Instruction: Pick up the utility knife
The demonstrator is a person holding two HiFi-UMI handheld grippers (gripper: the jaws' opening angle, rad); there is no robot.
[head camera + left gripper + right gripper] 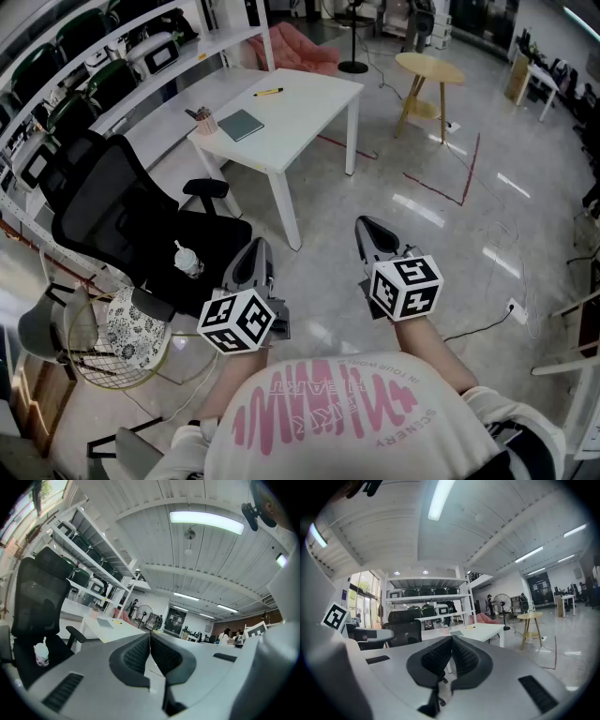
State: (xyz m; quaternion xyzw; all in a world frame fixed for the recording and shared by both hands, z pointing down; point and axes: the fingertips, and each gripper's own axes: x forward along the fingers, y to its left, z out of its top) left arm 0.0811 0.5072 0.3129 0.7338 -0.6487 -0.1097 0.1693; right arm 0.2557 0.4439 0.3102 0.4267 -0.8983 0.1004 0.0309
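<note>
The left gripper (pixel 257 249) and right gripper (pixel 368 227) are both closed with nothing between their jaws, held over the floor. The yellow utility knife (pixel 268 92) lies on the white table (pixel 302 105), well apart from them. A pink cup (pixel 206 123) on the table holds pens.
</note>
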